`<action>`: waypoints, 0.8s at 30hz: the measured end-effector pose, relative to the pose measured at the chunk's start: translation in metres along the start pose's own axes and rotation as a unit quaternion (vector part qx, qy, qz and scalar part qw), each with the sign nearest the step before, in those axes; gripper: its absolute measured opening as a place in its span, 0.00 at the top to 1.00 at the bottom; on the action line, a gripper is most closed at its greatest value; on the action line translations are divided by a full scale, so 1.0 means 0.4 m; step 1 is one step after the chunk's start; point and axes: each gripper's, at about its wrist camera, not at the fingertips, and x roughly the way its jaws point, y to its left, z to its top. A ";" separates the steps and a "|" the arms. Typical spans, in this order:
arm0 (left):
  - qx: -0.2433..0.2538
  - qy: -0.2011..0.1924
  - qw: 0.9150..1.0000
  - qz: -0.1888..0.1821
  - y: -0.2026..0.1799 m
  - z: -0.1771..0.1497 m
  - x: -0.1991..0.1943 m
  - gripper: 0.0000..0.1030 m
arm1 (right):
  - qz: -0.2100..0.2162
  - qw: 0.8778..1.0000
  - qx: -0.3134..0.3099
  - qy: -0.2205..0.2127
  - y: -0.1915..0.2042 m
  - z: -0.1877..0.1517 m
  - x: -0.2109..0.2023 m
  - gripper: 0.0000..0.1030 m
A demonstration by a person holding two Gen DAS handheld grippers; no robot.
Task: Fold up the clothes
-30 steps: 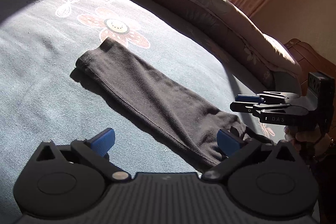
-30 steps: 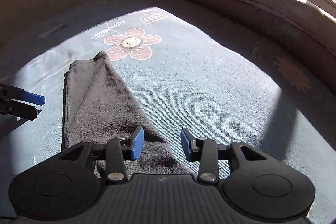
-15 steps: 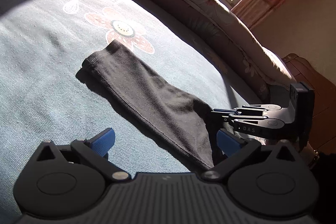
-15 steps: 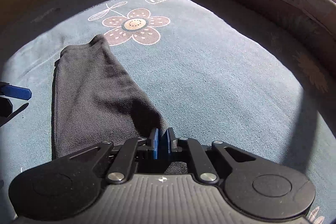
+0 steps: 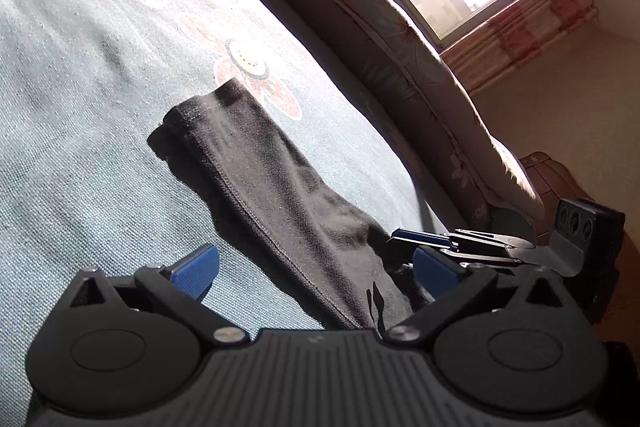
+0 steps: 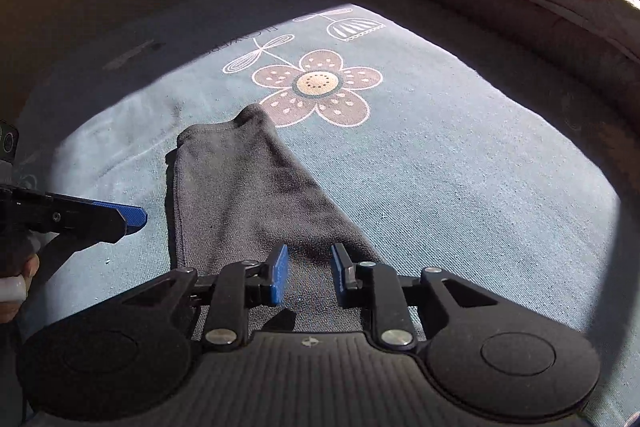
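Dark garment (image 6: 240, 195) lies on the bed (image 6: 460, 167), already a long narrow strip; crosswise folds likely remain. Right gripper (image 6: 307, 273) over its near end, fingers just reopened, gripping nothing. Left gripper (image 5: 316, 269) fingers wide apart.

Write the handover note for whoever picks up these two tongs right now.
Right tongs: jaws have just been opening after a pinch, now parted over the near end of the dark garment, pads not pressing it.
Left tongs: wide open, low over the same end, near the garment's side edge; nothing held.
Garment: lies as a long narrow strip on the blue bedspread, far end by the printed flower.
Done: looks folded lengthwise already.
Left: probably grip the near end with both tongs and fold it toward the far end.
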 end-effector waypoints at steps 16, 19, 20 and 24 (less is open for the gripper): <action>-0.040 -0.034 0.998 0.018 0.055 0.106 0.077 0.18 | 0.097 0.995 0.003 0.002 -0.074 0.141 0.217 0.61; -0.022 -0.055 0.997 0.052 0.073 0.102 0.082 0.58 | 0.105 0.994 0.003 0.000 -0.079 0.136 0.250 0.60; -0.025 -0.060 0.996 0.059 0.086 0.100 0.082 0.69 | 0.104 0.995 0.005 -0.001 -0.078 0.133 0.250 0.60; -0.047 -0.055 0.996 0.055 0.125 0.100 0.074 0.92 | 0.103 0.995 -0.011 0.003 -0.060 0.122 0.242 0.60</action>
